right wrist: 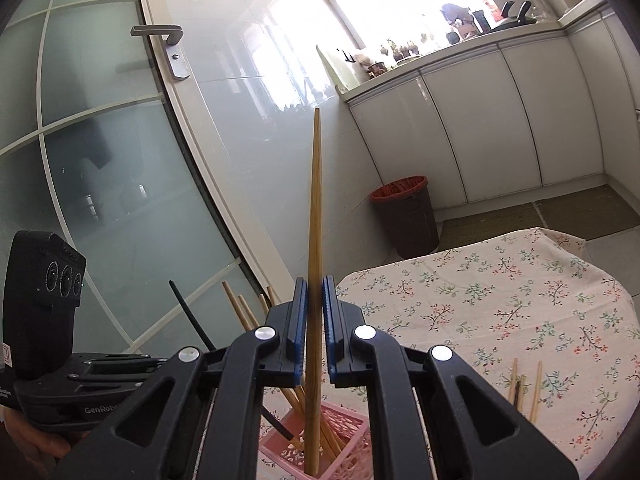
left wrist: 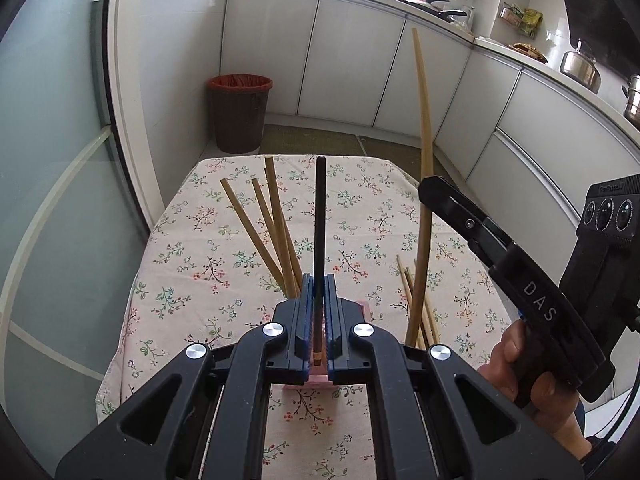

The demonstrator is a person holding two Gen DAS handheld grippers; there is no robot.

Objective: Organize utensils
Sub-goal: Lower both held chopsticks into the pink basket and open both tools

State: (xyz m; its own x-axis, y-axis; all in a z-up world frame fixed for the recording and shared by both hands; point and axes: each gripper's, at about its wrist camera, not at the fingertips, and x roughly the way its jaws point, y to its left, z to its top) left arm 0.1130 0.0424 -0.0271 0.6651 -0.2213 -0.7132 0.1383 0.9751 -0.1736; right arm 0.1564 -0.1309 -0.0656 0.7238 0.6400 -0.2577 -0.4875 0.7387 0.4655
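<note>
1. Two chopsticks are in hand at once, one per gripper, both over the pink basket point(right wrist: 320, 446) near the front edge of the surface point(left wrist: 224, 240).
2. Left gripper point(left wrist: 319, 320): fingers clenched on a black chopstick point(left wrist: 320, 216), held upright, its lower end down between the fingers above the basket. Wooden chopsticks point(left wrist: 276, 232) already stand in the basket, leaning toward the far left.
3. Right gripper point(right wrist: 315, 332): fingers grasping a long wooden chopstick point(right wrist: 315, 220), near vertical, its lower end at or just inside the basket rim; whether it touches bottom I cannot tell.
4. Loose chopsticks point(right wrist: 524, 392) lie on the cloth toward the right edge, not yet gathered.
5. Step in hand, as I judge it: dropping held chopsticks into the basket.
6. Next move calls for lowering each stick until it is seated, then easing the fingers apart without tipping the standing sticks; after that, the loose ones on the right.
</note>
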